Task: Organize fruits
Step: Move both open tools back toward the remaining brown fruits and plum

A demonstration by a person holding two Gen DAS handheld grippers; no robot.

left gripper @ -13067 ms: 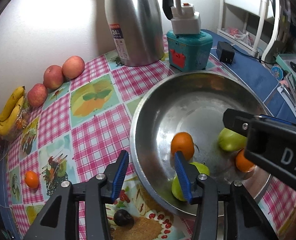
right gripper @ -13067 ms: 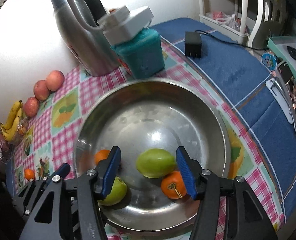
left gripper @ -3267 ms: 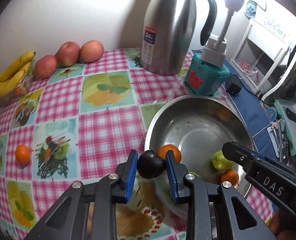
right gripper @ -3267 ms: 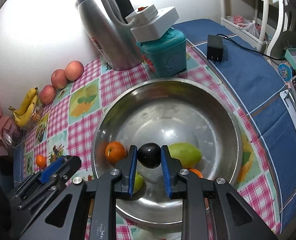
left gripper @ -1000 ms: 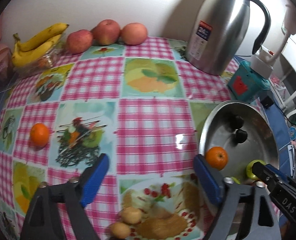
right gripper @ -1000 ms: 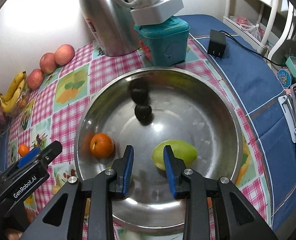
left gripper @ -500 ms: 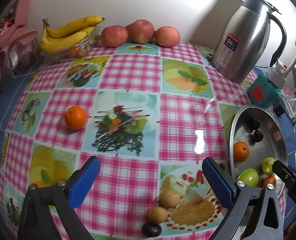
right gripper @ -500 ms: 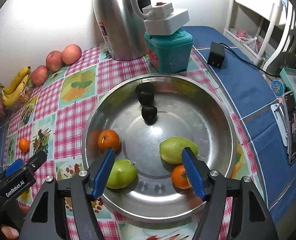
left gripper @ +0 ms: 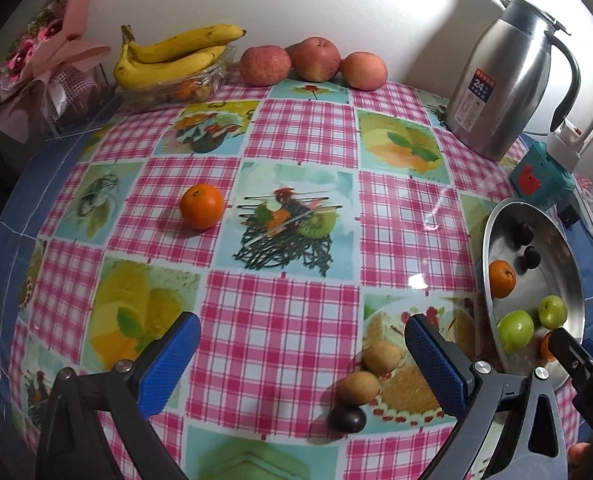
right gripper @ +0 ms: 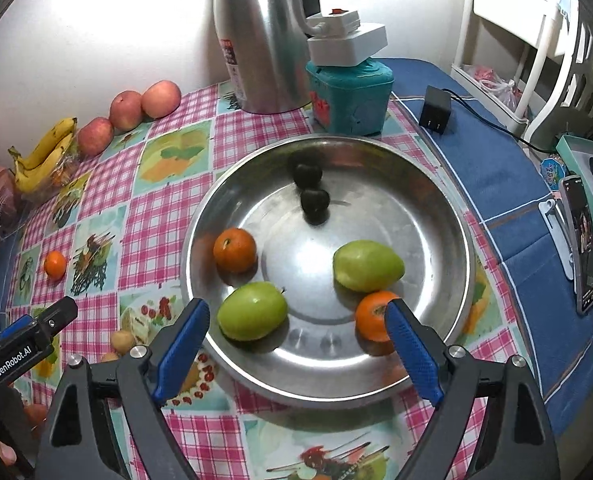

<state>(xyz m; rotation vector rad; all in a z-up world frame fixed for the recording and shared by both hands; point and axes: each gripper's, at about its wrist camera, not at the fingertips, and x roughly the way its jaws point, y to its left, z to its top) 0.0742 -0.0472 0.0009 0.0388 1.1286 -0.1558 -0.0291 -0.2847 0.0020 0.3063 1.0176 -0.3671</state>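
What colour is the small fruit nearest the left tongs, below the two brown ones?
Dark, nearly black fruit, clearest in the left wrist view.

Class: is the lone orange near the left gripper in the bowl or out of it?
Out. The orange sits on the tablecloth, well apart from the bowl.

Three apples (left gripper: 312, 60) at 12 o'clock, three oranges (left gripper: 201, 205), three green fruits (right gripper: 252, 311), three dark plums (right gripper: 315, 201), two brown fruits (left gripper: 359, 388), one banana bunch (left gripper: 172, 56).
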